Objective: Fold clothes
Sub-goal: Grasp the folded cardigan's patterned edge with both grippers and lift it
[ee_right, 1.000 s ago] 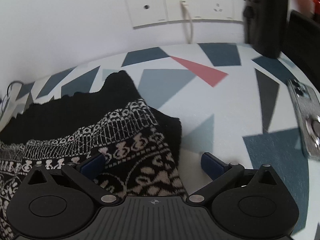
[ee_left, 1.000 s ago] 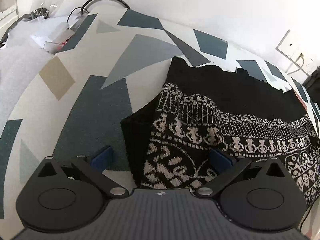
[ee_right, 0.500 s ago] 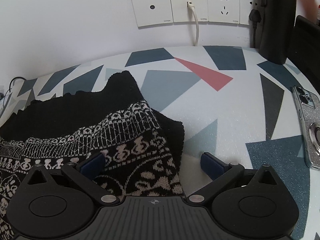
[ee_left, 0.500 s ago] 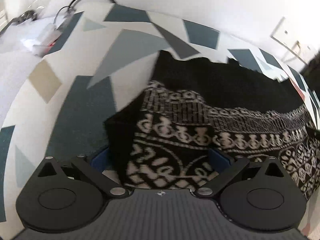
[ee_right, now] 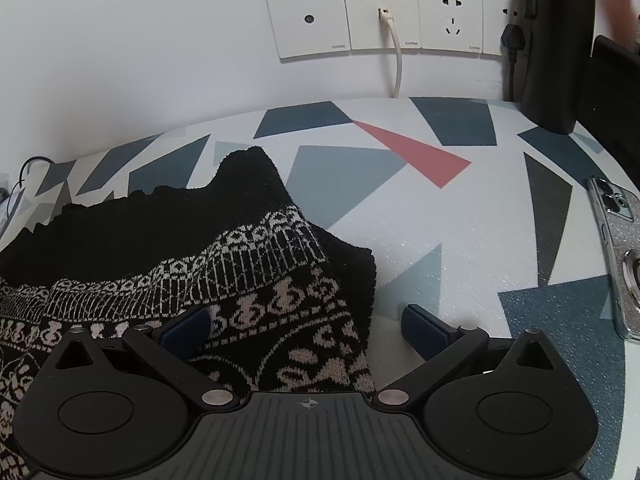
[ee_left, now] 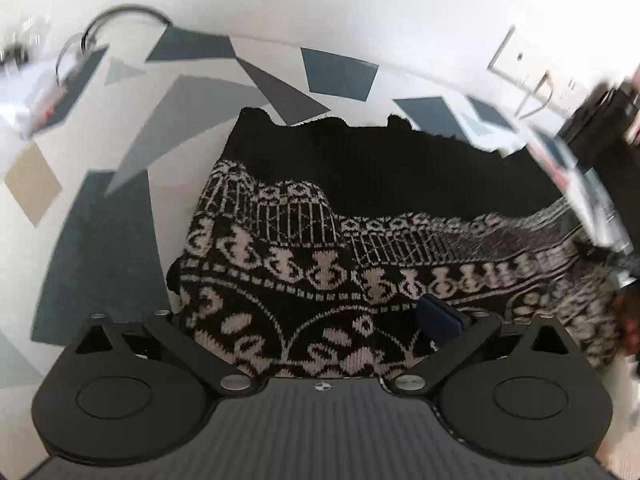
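Sweater (ee_right: pixel 168 264) first: we see a black knit with a cream pattern band, lying folded on a table (ee_right: pixel 460 240) covered in a white cloth printed with grey, blue and red shapes. Its plain black part lies toward the far side, near the wall, and the patterned part lies nearest both cameras.

Our right gripper (ee_right: pixel 306 326) is spread wide at the garment's right edge. Its left pad sits on the patterned knit, its right pad over bare table just beside the fold, and nothing is pinched between them.

Our left gripper (ee_left: pixel 304 316) straddles the garment's left end. The right blue pad (ee_left: pixel 438 318) shows against the knit; the left pad is hidden by the cloth, which fills the gap between the fingers. We cannot tell whether it is clamped or loose.

Far right on the table, a phone (ee_right: pixel 616 256) in a glittery case lies flat, well apart from the sweater. A black bottle (ee_right: pixel 558 44) stands by the wall sockets (ee_right: pixel 380 20), one with a white cable (ee_right: pixel 396 64) plugged in.
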`<action>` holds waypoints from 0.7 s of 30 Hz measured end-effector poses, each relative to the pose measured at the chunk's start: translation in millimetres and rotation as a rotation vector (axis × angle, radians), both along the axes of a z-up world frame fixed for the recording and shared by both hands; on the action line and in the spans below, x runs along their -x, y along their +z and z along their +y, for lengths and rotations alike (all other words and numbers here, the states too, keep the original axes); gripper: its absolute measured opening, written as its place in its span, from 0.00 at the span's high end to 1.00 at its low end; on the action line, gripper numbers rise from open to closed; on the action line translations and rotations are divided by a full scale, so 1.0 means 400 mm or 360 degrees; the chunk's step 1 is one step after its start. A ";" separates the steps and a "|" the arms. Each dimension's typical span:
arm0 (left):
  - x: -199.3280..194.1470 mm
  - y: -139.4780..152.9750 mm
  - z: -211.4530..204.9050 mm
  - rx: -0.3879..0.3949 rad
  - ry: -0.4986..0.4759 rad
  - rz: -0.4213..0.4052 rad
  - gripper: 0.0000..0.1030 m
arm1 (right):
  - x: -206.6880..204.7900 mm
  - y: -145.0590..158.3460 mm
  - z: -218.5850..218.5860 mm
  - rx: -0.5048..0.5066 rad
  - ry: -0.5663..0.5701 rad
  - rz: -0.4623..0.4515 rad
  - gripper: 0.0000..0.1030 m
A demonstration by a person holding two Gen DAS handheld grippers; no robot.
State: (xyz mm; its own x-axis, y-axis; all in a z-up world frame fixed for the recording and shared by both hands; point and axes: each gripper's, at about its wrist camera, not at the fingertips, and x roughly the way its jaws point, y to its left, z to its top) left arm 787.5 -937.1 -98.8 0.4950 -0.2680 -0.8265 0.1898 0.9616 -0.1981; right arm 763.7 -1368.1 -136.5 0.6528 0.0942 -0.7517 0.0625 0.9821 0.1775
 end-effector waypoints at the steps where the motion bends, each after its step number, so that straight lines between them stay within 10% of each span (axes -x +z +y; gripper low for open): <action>1: 0.001 -0.003 -0.021 -0.0082 -0.0018 -0.0013 0.00 | 0.000 -0.001 0.003 0.0000 -0.0001 -0.0004 0.01; 17: 0.007 0.017 -0.042 -0.0108 0.0087 0.0067 0.06 | 0.011 0.002 0.072 -0.0027 0.0120 -0.0006 0.07; 19: 0.014 0.029 -0.044 -0.0103 0.0089 0.0076 0.23 | 0.018 0.005 0.080 -0.0039 0.0143 -0.0023 0.19; 21: 0.021 0.041 -0.046 -0.0103 0.0090 0.0081 0.50 | 0.022 0.013 0.084 -0.0120 0.0203 -0.0027 0.58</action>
State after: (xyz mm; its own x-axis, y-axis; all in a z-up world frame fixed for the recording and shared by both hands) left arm 778.9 -955.7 -82.2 0.4646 -0.1860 -0.8658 0.1264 0.9816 -0.1431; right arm 754.7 -1334.5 -131.3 0.6443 0.2329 -0.7284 -0.0652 0.9658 0.2511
